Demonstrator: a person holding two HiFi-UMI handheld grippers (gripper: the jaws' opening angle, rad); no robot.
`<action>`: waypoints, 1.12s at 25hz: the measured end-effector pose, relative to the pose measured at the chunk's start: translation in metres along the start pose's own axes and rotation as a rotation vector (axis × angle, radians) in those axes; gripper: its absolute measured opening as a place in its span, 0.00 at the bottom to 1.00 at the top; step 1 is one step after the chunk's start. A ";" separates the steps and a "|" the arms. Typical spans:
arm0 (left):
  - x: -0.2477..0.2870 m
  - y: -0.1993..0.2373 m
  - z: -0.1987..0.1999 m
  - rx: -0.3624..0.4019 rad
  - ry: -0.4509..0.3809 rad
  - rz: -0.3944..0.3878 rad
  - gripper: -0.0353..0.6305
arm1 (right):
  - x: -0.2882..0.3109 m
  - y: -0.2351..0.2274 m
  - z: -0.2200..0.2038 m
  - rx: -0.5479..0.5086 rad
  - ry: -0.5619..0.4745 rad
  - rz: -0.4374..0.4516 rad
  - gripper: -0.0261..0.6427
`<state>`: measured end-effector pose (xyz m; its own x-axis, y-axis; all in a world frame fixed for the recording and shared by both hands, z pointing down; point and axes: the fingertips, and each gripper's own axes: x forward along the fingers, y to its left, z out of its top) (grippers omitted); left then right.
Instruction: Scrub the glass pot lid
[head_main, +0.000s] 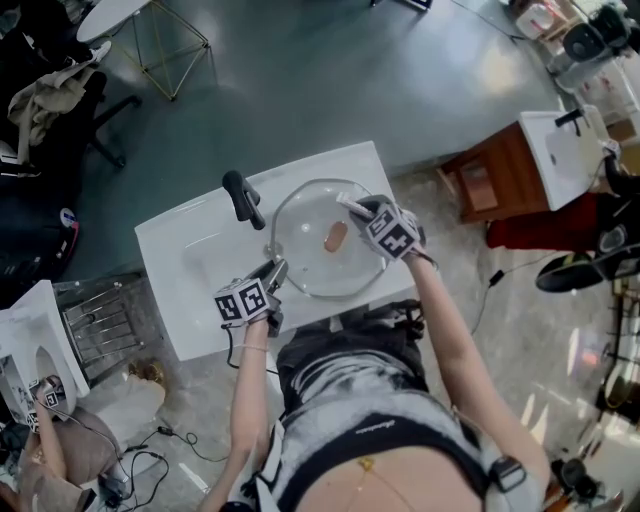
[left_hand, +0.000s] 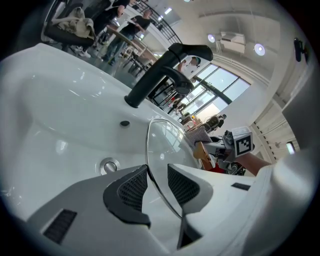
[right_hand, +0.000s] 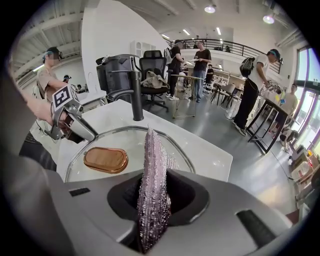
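The round glass pot lid (head_main: 305, 262) with a copper-brown handle (head_main: 335, 236) is held over the white sink (head_main: 190, 262). My left gripper (head_main: 275, 272) is shut on its near-left rim. In the left gripper view the lid (left_hand: 165, 145) stands edge-on between the pads, at my left gripper (left_hand: 157, 182). My right gripper (head_main: 350, 207) is over the lid's far right side, shut on a sparkly purple scrubbing cloth (right_hand: 152, 185). That cloth sticks up from my right gripper (right_hand: 155, 195) above the lid (right_hand: 125, 140) and its handle (right_hand: 105, 159).
A black faucet (head_main: 243, 198) rises at the sink's back edge, just left of the lid. The drain (left_hand: 109, 165) lies in the basin below. A wooden cabinet with another sink (head_main: 560, 150) stands to the right. People and chairs are farther off.
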<state>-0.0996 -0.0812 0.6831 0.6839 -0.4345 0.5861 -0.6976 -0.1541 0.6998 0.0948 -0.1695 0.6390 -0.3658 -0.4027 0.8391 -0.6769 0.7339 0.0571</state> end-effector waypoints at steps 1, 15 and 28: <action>0.000 -0.001 0.001 -0.002 -0.002 -0.004 0.24 | 0.002 0.000 0.004 -0.005 0.004 0.002 0.16; 0.000 -0.004 0.003 -0.023 -0.017 -0.016 0.24 | 0.029 0.012 0.042 -0.119 0.049 0.029 0.17; -0.003 -0.008 0.007 -0.015 -0.011 -0.032 0.23 | 0.051 0.040 0.077 -0.196 0.062 0.083 0.17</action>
<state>-0.0971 -0.0849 0.6730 0.7035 -0.4396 0.5585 -0.6717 -0.1547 0.7245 0.0002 -0.2025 0.6422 -0.3708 -0.3062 0.8768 -0.5065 0.8580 0.0854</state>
